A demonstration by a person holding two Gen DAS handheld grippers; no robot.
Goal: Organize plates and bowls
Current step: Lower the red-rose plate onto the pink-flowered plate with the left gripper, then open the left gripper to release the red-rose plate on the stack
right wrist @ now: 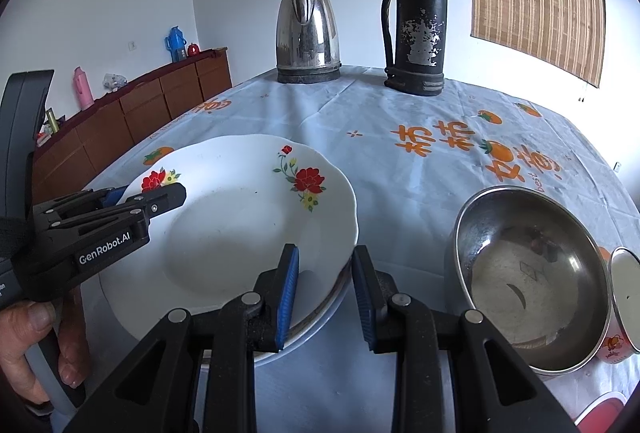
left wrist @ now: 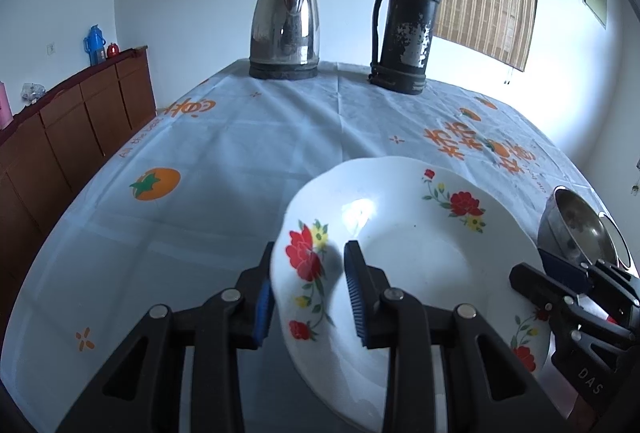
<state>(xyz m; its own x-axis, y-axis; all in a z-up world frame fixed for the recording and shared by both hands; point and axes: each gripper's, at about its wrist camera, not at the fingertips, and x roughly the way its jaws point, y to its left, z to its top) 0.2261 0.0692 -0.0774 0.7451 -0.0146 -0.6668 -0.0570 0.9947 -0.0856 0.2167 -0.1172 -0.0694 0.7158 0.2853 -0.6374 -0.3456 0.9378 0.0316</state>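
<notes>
Left wrist view: the left gripper (left wrist: pixel 308 287) is pinching the floral plate's (left wrist: pixel 404 233) rim at seven o'clock, jaws nearly closed, likely to lift it. The steel bowl (left wrist: pixel 572 225) is sitting at three o'clock.

Right wrist view: the right gripper (right wrist: pixel 326 295) is straddling the plate's five-o'clock rim, jaws narrow; whether they are clamping, I cannot tell.

A table under a pale blue cloth printed with orange persimmons (right wrist: pixel 400 169) carried a steel electric kettle (right wrist: pixel 307 35), a worn black thermos flask (right wrist: pixel 418 21), a steel bowl (right wrist: pixel 532 281) and a white floral plate (right wrist: pixel 240 217).
</notes>
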